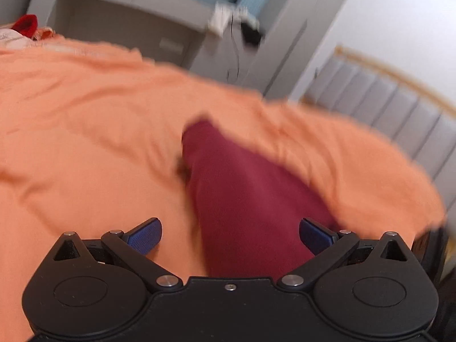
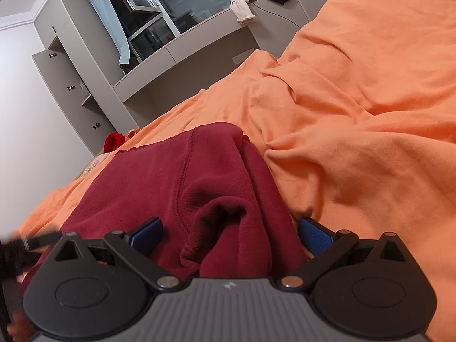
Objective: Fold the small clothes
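2 hand-held grippers hung low over a bed spread with an orange sheet [image 2: 356, 114], and both stood wide open with nothing between their blue pads. The dark red garment [image 2: 185, 176] lay on the sheet directly ahead of each of them.

From the right wrist view, the right hand-held gripper [image 2: 230, 236] straddled a bunched end of the garment: a rolled opening with a stitched hem, perhaps a cuff or leg end, rose between the spread fingers, and a seam ran away from it up the cloth. Neither pad appeared to press the fabric. From the left wrist view, which was blurred, the left hand-held gripper [image 1: 230, 236] hovered over a narrow tapering stretch of the same garment [image 1: 242, 199], again without clamping it. Whether either set of fingers touched the cloth could not be told.

The garment looked rumpled and not yet laid flat, so the step in hand was judged to be the first grasp, ahead of any fold. The next move probably called for each gripper to close on a single layer at the hem or edge, then lift and pull apart to spread the piece on the sheet. More clothes [image 2: 114, 141], bright red, waited near the bed's far edge.
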`<state>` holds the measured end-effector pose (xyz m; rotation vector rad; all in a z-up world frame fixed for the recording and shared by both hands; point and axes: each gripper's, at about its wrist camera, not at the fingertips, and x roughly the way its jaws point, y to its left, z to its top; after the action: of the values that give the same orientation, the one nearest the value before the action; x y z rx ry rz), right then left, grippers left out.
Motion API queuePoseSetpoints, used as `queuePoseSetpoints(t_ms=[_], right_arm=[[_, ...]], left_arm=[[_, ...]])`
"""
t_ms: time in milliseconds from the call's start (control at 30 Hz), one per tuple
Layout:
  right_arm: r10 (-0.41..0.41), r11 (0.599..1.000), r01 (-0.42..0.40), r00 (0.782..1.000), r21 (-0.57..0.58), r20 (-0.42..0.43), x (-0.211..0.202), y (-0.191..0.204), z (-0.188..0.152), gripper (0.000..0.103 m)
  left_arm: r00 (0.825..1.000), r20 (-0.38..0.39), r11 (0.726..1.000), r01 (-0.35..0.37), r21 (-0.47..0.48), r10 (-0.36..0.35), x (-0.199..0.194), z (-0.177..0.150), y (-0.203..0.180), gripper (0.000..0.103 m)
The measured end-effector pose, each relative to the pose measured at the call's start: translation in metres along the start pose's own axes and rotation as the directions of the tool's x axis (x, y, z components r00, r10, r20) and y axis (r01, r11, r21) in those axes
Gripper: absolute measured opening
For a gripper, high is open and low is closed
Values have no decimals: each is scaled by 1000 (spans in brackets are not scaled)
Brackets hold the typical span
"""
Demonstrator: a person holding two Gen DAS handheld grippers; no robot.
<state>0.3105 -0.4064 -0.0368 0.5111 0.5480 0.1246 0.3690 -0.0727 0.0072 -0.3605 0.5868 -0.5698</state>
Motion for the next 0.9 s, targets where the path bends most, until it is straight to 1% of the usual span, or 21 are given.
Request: queuePoseSetpoints(t_ms=[67,133,267,367,500,700,767,833,900], right_arm=[[8,1000,-8,1000,3,5,-1,-1,-1,103],[13,1000,-14,1000,5,10,-1,-2,-1,103],[12,1000,-12,1000,3,13,-1,-2,-2,103],[11,1000,-11,1000,1,14,-1,-1,-2,103],[19,1000,-19,1000,2,22,-2,-2,-3,103],[30,1000,-30,999,6,30,-4,-4,-5,103],[32,999,-32,999,8,32,-4,-5,-5,103],[36,999,-36,999,10,35,-4,-5,-5,103],[40,999,-40,998,13,38,-5,-5,-6,103]], left_arm=[[999,32,998,42,-36,-41,5,9,9,103],[999,25,997,34,-71,-32,17,12,19,103],[1000,-25,987,14,-161,-18,40,2,39,102],[999,-41,989,4,-150,-10,46,0,39,102],[997,-70,995,-43,-92,36,53,-4,34,102],[995,-70,996,-70,-46,67,53,-4,32,102],[997,-58,997,-55,-51,52,50,0,34,102],[999,-28,997,-35,-67,33,45,5,36,102],[999,31,997,-27,-75,30,41,11,36,102]])
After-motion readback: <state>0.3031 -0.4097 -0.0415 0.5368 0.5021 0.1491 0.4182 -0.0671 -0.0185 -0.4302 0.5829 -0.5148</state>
